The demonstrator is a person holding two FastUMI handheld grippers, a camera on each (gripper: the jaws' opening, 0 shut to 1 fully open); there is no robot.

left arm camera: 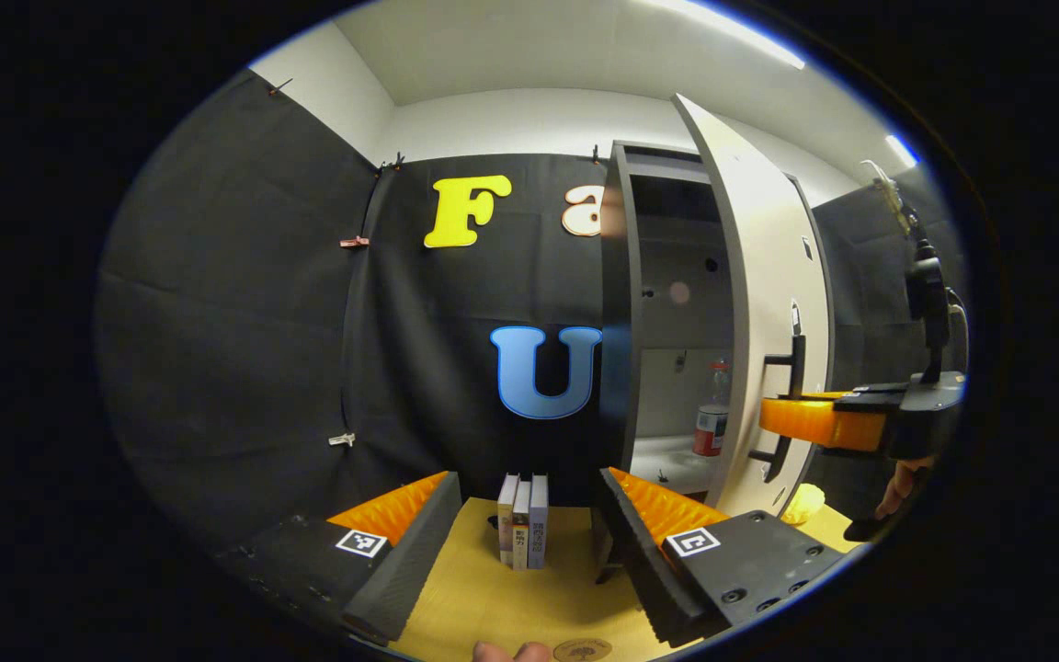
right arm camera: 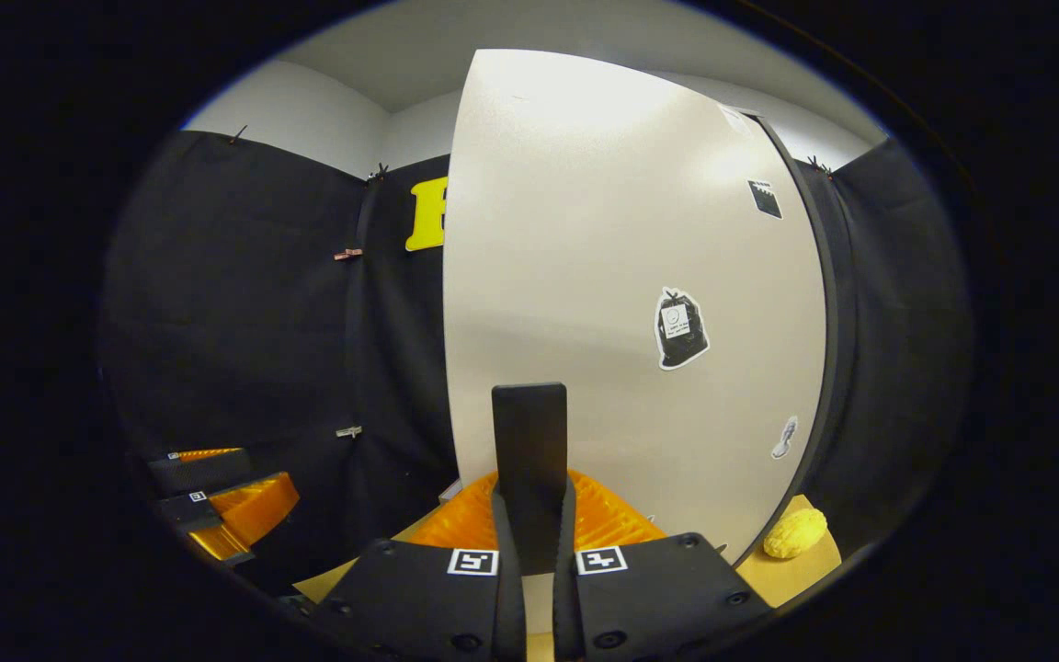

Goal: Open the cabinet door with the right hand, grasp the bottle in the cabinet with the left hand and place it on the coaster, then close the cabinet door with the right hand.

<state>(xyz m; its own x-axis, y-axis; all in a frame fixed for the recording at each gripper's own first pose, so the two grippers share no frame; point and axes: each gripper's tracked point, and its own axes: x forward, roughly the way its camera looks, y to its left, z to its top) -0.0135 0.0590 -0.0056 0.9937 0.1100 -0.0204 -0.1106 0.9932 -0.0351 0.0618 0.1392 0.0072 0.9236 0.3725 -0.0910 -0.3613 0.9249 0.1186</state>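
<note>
Black bar handle [right arm camera: 529,460] sits clamped between the right claw [right arm camera: 529,542] fingers at lower centre of the right gripper view, holding the white cabinet door [right arm camera: 585,276] swung partly open. Left claw [left arm camera: 529,524] hangs released at bottom of the left gripper view, facing the gap. Clear plastic bottle with red label [left arm camera: 711,418] stands on the cabinet shelf, centre right. Round brown coaster [left arm camera: 582,649] lies on the wooden tabletop [left arm camera: 493,598], bottom edge.

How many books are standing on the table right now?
3, upright side by side: left book, middle book, right book, on the table against the booth wall; others may be hidden.
</note>
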